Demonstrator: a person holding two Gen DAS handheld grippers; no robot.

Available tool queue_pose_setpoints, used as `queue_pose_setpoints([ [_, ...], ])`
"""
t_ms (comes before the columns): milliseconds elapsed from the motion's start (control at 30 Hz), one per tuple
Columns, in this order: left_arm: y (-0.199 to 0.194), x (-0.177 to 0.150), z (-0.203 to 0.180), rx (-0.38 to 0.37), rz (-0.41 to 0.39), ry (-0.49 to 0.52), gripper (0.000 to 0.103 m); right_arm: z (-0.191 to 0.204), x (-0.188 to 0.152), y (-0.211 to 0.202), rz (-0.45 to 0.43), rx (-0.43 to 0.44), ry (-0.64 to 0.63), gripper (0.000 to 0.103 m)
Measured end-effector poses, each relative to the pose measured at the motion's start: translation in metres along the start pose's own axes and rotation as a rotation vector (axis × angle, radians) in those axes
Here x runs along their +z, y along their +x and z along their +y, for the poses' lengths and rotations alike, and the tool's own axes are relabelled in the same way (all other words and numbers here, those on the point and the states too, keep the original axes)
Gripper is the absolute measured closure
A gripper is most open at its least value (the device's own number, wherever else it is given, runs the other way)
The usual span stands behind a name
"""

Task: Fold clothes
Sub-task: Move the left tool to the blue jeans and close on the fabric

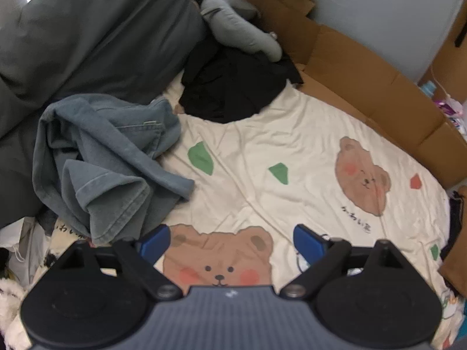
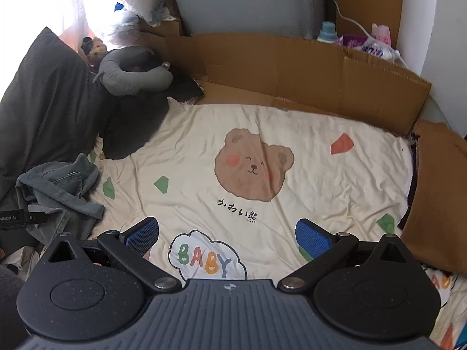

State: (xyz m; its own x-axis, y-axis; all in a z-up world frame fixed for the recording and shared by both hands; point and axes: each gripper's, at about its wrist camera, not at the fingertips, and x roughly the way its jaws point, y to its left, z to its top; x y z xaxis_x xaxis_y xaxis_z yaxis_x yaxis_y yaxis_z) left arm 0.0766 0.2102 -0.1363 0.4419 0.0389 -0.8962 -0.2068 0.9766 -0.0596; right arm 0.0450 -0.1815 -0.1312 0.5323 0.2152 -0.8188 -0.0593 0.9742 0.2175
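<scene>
Jeans [image 1: 99, 157] crumpled, cardboard [image 1: 364, 81] bordering sheet [image 1: 262, 145]

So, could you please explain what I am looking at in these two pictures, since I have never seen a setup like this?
There is no robot: a person holds a pair of tongs in each hand, each with a camera looking along its blue fingers. One picture is from the left tongs, the other from the right tongs. Both are open and hold nothing. Below lies a cream bedsheet printed with bears. A crumpled blue denim garment waits at the left, a black garment lies further back, with a grey neck pillow behind it. Cardboard lines the far edge.
</scene>
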Motion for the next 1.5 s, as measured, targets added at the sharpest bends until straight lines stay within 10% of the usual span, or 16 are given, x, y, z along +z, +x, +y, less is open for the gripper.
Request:
queue_pose_setpoints([
  [1500, 0.158, -0.026, 0.17, 0.155, -0.05, -0.261, 0.008, -0.02, -0.08, 0.114, 0.103, 0.005, 0.105, 0.001],
])
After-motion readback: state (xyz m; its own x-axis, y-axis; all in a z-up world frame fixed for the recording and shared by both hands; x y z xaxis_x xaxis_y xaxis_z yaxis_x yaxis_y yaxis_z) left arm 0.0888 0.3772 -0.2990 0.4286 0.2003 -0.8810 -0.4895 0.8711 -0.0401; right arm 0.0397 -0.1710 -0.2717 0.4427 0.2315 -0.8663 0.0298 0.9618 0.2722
